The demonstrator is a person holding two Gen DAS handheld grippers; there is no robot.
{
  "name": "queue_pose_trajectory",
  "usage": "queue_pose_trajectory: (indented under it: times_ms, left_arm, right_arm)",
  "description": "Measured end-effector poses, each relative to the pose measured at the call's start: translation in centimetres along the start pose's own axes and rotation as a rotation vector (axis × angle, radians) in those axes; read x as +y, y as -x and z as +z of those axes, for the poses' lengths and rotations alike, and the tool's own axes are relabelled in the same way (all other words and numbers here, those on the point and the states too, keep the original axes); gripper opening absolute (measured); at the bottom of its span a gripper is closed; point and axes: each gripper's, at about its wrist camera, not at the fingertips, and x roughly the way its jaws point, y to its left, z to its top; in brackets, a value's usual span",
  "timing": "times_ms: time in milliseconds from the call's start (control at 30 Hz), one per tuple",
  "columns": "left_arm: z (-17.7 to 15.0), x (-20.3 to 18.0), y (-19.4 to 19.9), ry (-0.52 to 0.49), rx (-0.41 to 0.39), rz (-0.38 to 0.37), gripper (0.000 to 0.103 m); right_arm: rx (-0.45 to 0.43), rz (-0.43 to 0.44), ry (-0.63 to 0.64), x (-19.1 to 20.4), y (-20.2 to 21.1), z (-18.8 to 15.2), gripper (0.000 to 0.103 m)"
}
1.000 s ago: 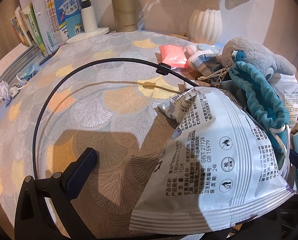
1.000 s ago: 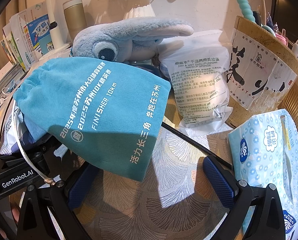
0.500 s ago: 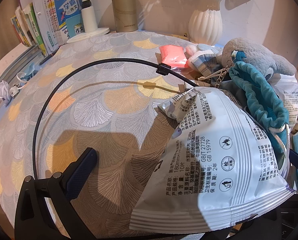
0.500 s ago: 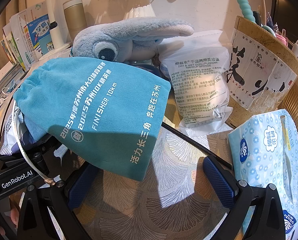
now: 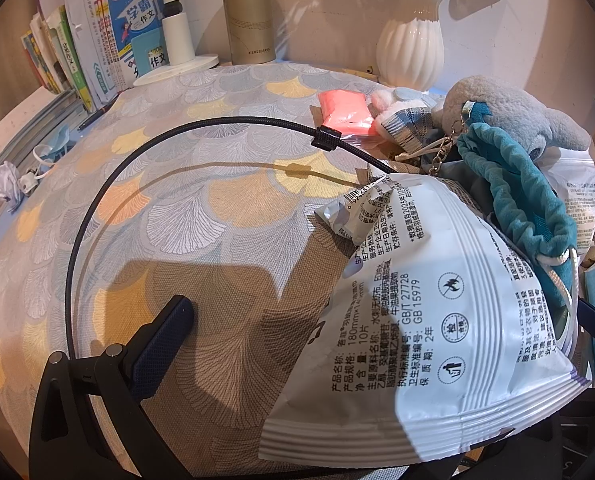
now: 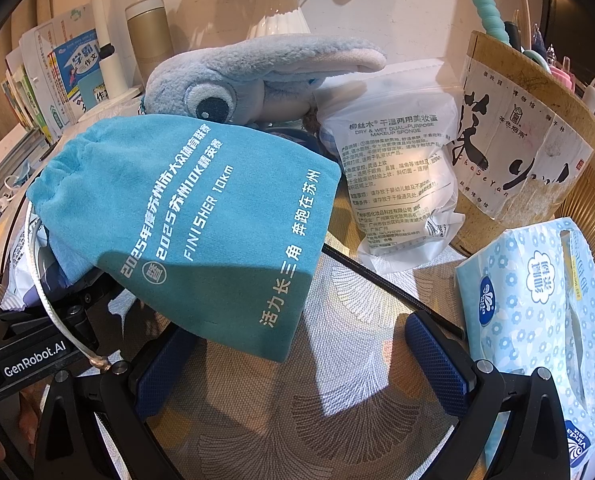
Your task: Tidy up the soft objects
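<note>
Right gripper (image 6: 303,354): blue-padded jaws spread wide, nothing between them, bottom corner of the teal velvet drawstring pouch (image 6: 193,216) hanging just over the left finger. Left gripper (image 5: 337,360): only one finger visible, the white crinkled plastic wipes packet (image 5: 429,336) covers the other, so can't tell its state. Grey-blue plush toy (image 6: 257,80) sits behind the pouch on the fan-patterned tablecloth (image 5: 177,200).
</note>
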Motion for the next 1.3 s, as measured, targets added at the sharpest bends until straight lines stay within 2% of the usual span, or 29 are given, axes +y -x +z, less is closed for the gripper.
queue_pose_trajectory:
  times_ms: [1200, 1300]
  left_arm:
    - [0.07, 0.10, 0.12, 0.000, 0.000, -0.001, 0.103]
    - [0.07, 0.15, 0.43, -0.015, 0.019, -0.005, 0.103]
  right_arm:
    - [-0.001, 0.002, -0.001, 0.08, 0.02, 0.04, 0.103]
    - [0.015, 0.015, 0.029, 0.16, 0.16, 0.22, 0.103]
